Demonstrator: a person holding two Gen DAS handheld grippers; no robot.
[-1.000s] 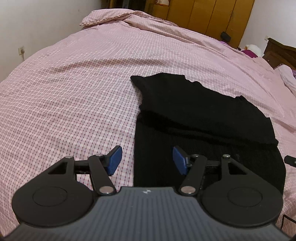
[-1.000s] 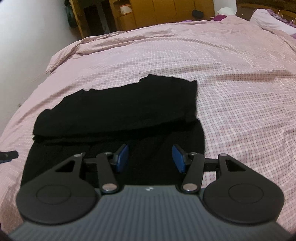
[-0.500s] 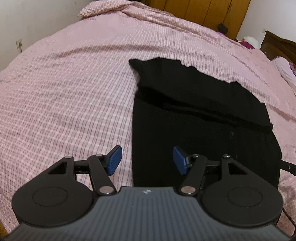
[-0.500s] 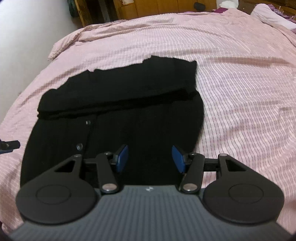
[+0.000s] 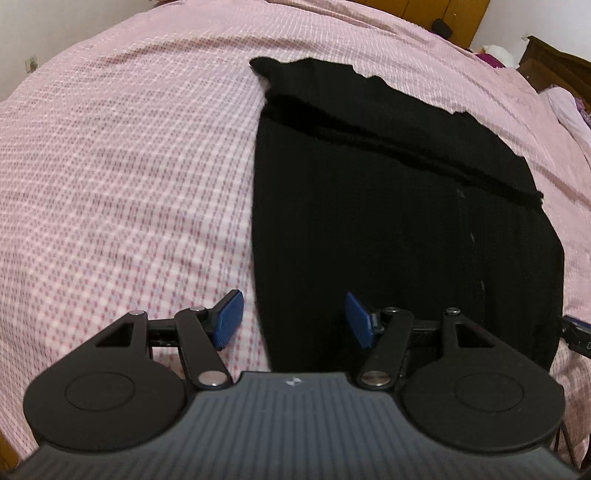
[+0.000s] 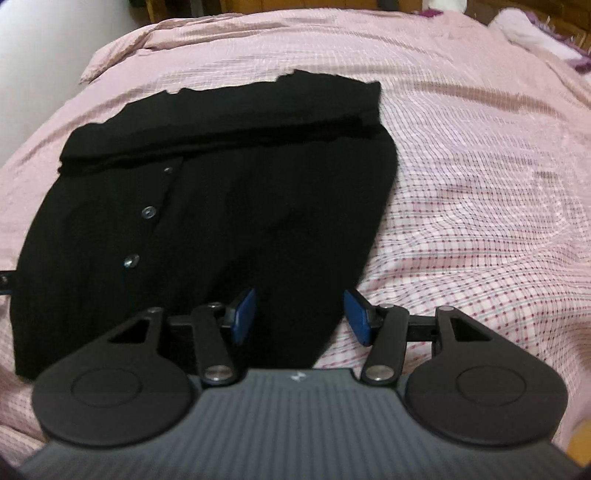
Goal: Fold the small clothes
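Note:
A black knit buttoned garment (image 5: 399,206) lies flat on the pink checked bed cover (image 5: 122,166), its far part folded over into a band. My left gripper (image 5: 291,319) is open and empty, low over the garment's near left corner. The garment (image 6: 221,206) also shows in the right wrist view with three buttons (image 6: 149,212) down its front. My right gripper (image 6: 300,317) is open and empty, low over the near right corner. The tip of the right gripper (image 5: 576,334) shows at the garment's right edge in the left wrist view.
The bed cover (image 6: 480,166) spreads wide around the garment. Yellow wooden cupboards (image 5: 458,14) and a dark wooden headboard (image 5: 557,66) stand beyond the bed. A white wall (image 6: 44,44) lies to the left. A pale pillow (image 6: 532,26) rests at the far right.
Both grippers have moved down and forward toward the garment's near edge, so it fills more of each view. Both stay open.

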